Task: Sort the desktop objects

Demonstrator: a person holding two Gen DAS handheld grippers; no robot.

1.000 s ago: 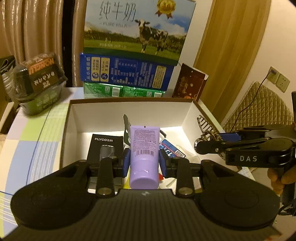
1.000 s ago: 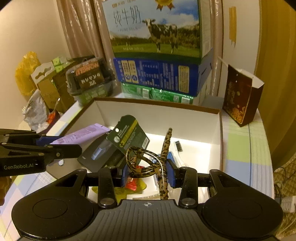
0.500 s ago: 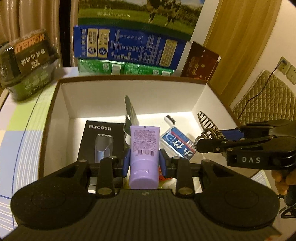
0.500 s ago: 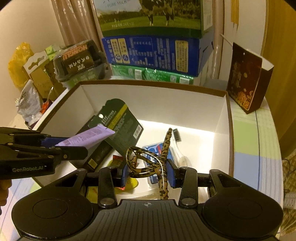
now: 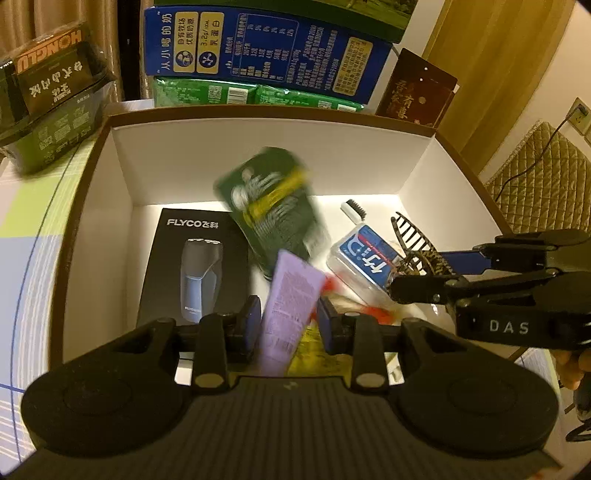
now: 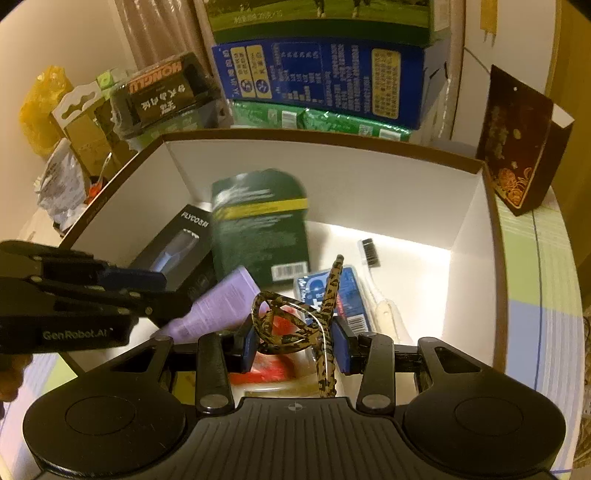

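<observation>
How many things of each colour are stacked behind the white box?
Blue carton: 1
Green packs: 2
Cow-picture carton: 1
Total: 4

1. A blue carton (image 5: 266,48) covered in Chinese print is sitting behind the white box, on top of some green packs (image 5: 255,94).
2. Another carton with a grassy picture (image 6: 317,18) is stacked on the blue one.
3. A dark red gift bag (image 6: 517,140) with gold patterns is standing upright at the far right.
4. A black wrapped pack reading HONGLU (image 5: 48,99) is resting on the checked tablecloth (image 5: 22,221) to the left.
5. A yellow plastic bag (image 6: 40,107) is slumping against the wall.
</observation>
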